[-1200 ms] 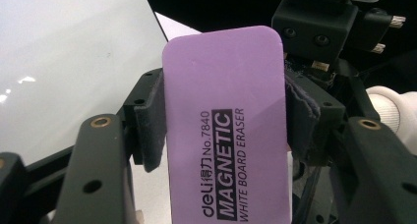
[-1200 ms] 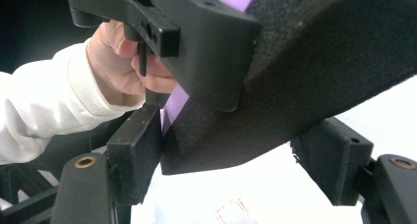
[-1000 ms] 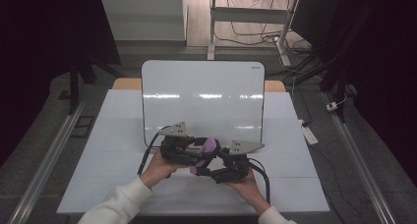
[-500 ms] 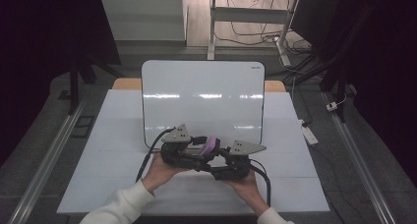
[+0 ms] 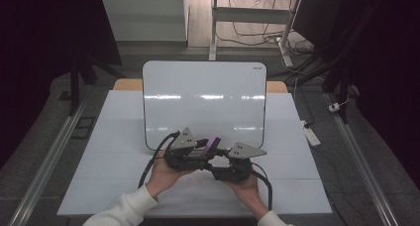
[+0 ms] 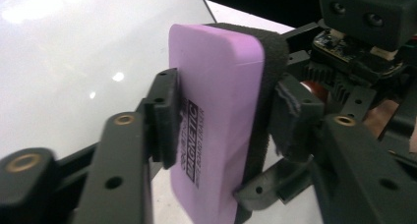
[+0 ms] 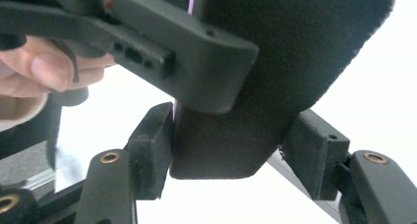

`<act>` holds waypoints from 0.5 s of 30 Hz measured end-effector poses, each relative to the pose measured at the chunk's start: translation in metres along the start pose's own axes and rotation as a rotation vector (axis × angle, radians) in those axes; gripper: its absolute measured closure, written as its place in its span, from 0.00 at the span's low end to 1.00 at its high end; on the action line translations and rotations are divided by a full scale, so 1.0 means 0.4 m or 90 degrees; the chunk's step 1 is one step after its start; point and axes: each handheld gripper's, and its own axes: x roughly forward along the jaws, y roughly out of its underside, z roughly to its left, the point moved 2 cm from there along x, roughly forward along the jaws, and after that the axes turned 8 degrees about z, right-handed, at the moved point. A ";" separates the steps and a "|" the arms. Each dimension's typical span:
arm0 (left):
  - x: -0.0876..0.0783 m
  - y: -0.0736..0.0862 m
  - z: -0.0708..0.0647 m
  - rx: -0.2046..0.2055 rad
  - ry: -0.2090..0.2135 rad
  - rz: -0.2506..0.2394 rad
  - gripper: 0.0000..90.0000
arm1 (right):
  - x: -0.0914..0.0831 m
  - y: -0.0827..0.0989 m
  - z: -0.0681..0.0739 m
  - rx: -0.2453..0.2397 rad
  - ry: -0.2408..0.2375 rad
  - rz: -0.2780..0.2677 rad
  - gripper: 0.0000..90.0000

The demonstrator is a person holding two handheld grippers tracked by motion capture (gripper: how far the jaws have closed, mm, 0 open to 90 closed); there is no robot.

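Note:
A purple magnetic board eraser [image 5: 214,143] with a black felt face is held above the table's near middle, between both grippers. My left gripper [image 5: 207,147] comes in from the left. In the left gripper view its jaws have just been closing and the gripper [image 6: 226,121] now presses on the eraser [image 6: 216,86], one pad on the purple back, the other on the felt. My right gripper [image 5: 218,159] comes in from the right. Its jaws have also just been closing, and the gripper [image 7: 233,153] is shut on the eraser's [image 7: 295,52] narrow end.
A white whiteboard [image 5: 203,97] lies on the white table [image 5: 114,161] just beyond the grippers. Cables trail from both grippers toward the person. Metal rails [image 5: 44,161] run along the floor on both sides of the table.
The left gripper has edged slightly right and toward the near edge. The eraser has stayed between the two grippers, and the right hand has held still.

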 end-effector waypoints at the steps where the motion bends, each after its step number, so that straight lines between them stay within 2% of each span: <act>1: -0.001 0.000 0.002 -0.006 -0.001 -0.001 0.61 | 0.000 0.000 0.000 0.002 0.006 0.000 0.43; 4: -0.003 -0.002 0.004 -0.016 -0.004 -0.003 0.65 | -0.001 -0.001 -0.001 0.006 0.019 -0.001 0.43; 9: -0.011 -0.007 0.003 -0.014 -0.012 -0.004 0.68 | -0.005 -0.004 -0.001 0.004 0.026 -0.009 0.42; 15: -0.037 -0.008 0.029 -0.032 -0.020 -0.022 0.72 | -0.021 -0.008 -0.005 0.011 0.021 -0.017 0.35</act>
